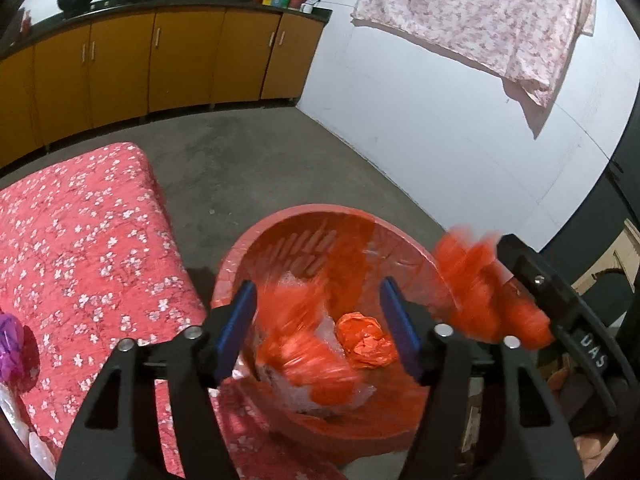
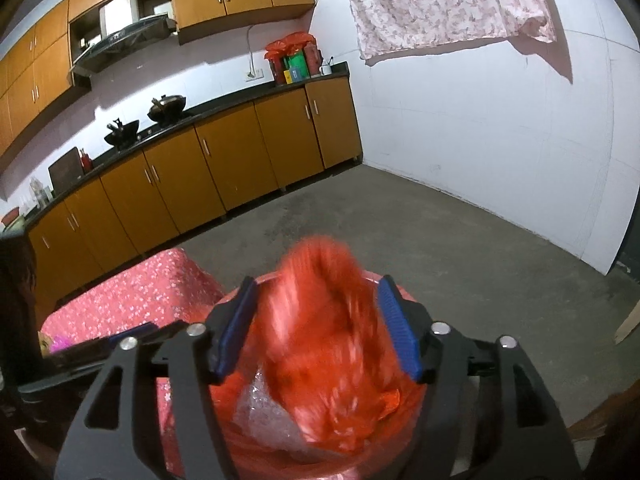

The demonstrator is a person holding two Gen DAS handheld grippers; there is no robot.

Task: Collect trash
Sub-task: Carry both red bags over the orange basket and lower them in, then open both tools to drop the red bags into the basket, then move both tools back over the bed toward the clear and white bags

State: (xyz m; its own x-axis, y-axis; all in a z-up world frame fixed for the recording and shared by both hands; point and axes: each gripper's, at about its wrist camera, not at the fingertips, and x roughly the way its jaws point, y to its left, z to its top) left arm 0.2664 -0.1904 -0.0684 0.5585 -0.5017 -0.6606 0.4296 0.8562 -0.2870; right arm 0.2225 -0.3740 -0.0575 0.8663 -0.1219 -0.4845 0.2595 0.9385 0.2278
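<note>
A red plastic waste basket (image 1: 280,240) stands on the floor beside the table. Inside lie a crumpled orange bag (image 1: 364,340), clear bubble wrap (image 1: 304,394) and a blurred orange bag (image 1: 304,344). My left gripper (image 1: 318,332) is open above the basket, with the blurred bag between its fingers but not touching them. My right gripper (image 2: 318,330) is open over the basket (image 2: 372,280), with a blurred orange bag (image 2: 332,340) in the gap between its blue pads. In the left wrist view the right gripper shows at the right, with the orange bag (image 1: 476,288) at it.
A table under a red flowered cloth (image 1: 80,248) lies left of the basket, with a purple thing (image 1: 12,340) at its edge. Orange cabinets (image 2: 224,168) line the far wall. A pink sheet (image 1: 492,20) hangs on the white wall. The floor is bare concrete (image 2: 440,248).
</note>
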